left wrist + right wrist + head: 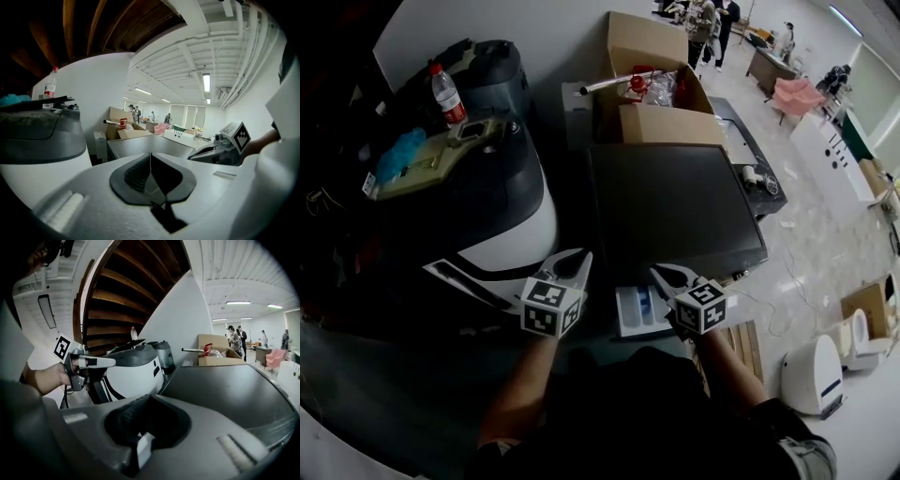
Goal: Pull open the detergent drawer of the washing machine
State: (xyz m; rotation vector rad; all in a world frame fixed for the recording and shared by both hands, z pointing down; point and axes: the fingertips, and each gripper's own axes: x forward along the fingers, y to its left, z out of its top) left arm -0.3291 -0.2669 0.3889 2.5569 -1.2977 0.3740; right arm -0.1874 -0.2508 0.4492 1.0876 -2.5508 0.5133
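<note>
Right now my left gripper [579, 258] and right gripper [664, 275] hang side by side in front of me, both with jaws pressed fully together and nothing between the ribbed dark pads. Just beyond and between them, the detergent drawer [641, 311] juts from the front of the washing machine [675, 211]; it looks already pulled out, so I judge the step done or nearly so. If it needs more travel, I should spread 1 gripper's jaws, pinch the drawer's front lip squarely and draw straight toward myself, level, without twisting the tray. The drawer is glossy white plastic with a blue insert. The machine's top is a flat, dark, matte slab with rounded corners. Farther back stands a cardboard box [661, 122].
</note>
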